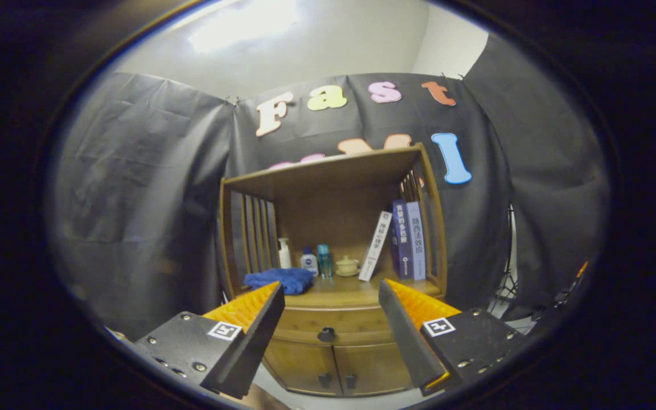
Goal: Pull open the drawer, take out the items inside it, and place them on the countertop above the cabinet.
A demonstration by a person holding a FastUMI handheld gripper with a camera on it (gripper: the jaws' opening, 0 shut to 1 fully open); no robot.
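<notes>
The gripper (331,293) hangs with its 2 fingers (248,307) spread apart, gripping nothing. Beyond them, in the gap, the closed wooden drawer (328,324) shows its dark round knob (326,334), above 2 lower cabinet doors (333,367). On the tabletop (339,293) a crumpled blue cloth (279,280) lies at the front left corner; small bottles (308,261) and a cream lidded cup (347,265) stand at the back, books (408,239) at the right edge.

Tongs (331,299) with ridged inner faces, square tracking markers and screwed housings (silver screws)
</notes>
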